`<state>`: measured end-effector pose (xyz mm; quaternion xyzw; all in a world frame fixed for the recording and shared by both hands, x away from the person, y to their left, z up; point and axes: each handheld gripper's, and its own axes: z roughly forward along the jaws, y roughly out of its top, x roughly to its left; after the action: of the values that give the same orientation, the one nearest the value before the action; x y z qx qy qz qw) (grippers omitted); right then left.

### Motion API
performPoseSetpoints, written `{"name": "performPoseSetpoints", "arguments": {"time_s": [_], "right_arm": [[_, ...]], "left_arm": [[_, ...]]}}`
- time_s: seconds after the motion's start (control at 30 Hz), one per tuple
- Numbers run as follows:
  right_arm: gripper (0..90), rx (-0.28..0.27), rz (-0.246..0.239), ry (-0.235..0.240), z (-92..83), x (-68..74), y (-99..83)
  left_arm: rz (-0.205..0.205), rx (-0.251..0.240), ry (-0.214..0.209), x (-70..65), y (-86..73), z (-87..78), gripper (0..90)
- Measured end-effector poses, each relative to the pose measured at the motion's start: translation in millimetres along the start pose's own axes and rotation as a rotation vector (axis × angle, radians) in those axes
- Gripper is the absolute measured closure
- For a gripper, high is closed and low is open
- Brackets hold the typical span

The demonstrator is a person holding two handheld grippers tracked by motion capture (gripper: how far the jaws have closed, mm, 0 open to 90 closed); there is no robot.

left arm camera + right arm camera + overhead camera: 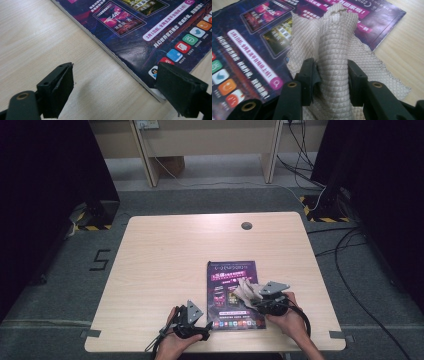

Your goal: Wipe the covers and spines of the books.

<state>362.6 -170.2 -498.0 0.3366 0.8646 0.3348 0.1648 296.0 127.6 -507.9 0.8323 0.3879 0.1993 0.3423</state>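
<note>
Two grippers are at work on the near part of the table (165, 255), and I see both from above. My right gripper (331, 75) is closed on a beige cloth (337, 42) with a quilted diamond pattern: its two black jaws press a bunched fold of the cloth between them, and the rest of the cloth spreads out below on the magazine (249, 37). In the high view the cloth (246, 289) lies on the right half of the magazine (231, 270), close to the right gripper (270, 302).

My left gripper (113, 82) is open and holds nothing. Its jaws stand wide apart, low above the wood, with the near corner of the magazine (140, 45) between them. One jaw is over bare table, the other over the cover edge; I cannot say for sure if this jaw touches the cover, because the angle is poor. From above, the left gripper (192, 322) sits just beside the lower left corner of the magazine.

I judge the work as wiping the glossy cover with the cloth. The grasp of the cloth is done and the cloth is already on the cover. What is left, as far as I can tell, is to steady the magazine with the left gripper and to draw the cloth across the rest of the cover, mainly the left half and the top.
</note>
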Motion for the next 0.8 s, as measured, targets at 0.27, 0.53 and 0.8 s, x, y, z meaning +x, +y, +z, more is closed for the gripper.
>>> {"name": "performPoseSetpoints", "arguments": {"time_s": [0.27, 0.53, 0.8], "right_arm": [[61.8, -0.015, 0.017, -0.059, 13.4, -13.2, 10.5], [58.7, -0.019, 0.029, -0.105, 23.8, -24.2, 19.5], [56.8, -0.020, 0.053, -0.139, 34.8, -40.0, 29.7]], "left_arm": [[0.013, -0.001, -0.001, 0.0, -0.7, 0.9, 14.2], [0.013, -0.006, 0.000, -0.2, -1.7, 0.9, 14.2], [0.016, -0.010, 0.007, -1.2, -2.1, 0.7, 14.2]]}}
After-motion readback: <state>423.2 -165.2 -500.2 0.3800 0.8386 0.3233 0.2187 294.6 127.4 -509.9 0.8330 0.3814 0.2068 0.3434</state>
